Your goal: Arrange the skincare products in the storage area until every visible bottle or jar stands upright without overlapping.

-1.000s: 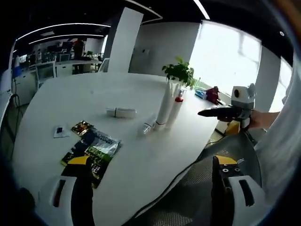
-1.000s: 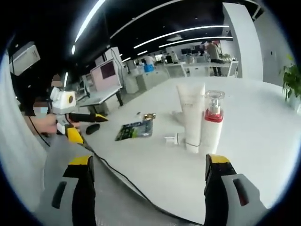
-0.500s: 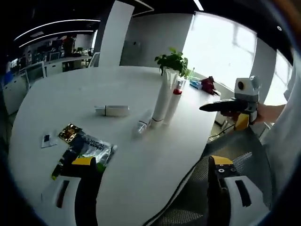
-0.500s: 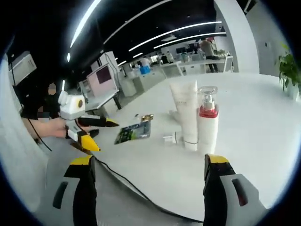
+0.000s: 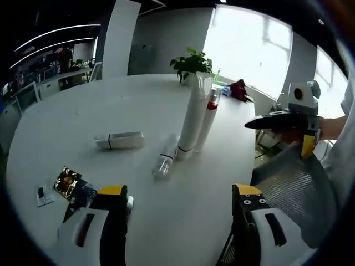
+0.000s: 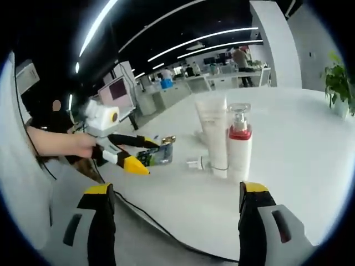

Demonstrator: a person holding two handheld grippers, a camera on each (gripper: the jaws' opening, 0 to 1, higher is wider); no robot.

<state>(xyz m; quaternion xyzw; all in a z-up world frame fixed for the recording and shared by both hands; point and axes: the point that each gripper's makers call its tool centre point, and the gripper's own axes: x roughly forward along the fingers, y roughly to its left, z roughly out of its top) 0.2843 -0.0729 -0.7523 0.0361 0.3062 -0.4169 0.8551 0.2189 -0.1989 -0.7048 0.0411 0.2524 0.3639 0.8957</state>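
A tall white tube (image 5: pixel 193 117) and a pump bottle with a red collar (image 5: pixel 209 118) stand upright side by side on the white table (image 5: pixel 66 116). A small clear bottle (image 5: pixel 163 162) lies on its side just in front of them. To its left lies a white tube (image 5: pixel 118 140). My left gripper (image 5: pixel 180 195) is open and empty above the table's near edge. The right gripper view shows the same tube (image 6: pixel 212 134), pump bottle (image 6: pixel 238 145) and lying bottle (image 6: pixel 197 163). My right gripper (image 6: pixel 175 191) is open, short of the table. The left gripper (image 6: pixel 145 154) reaches in from the left.
Foil sachets (image 5: pixel 70 184) and a small card (image 5: pixel 41 193) lie near the left jaw. A potted plant (image 5: pixel 190 61) stands at the table's far side. A mesh chair back (image 5: pixel 294 183) sits at the right, below the right gripper (image 5: pixel 260 123). Office desks stand behind.
My left gripper has moved forward over the table, so the products and sachets sit closer. Seen from the right gripper view, it has advanced to the sachets.
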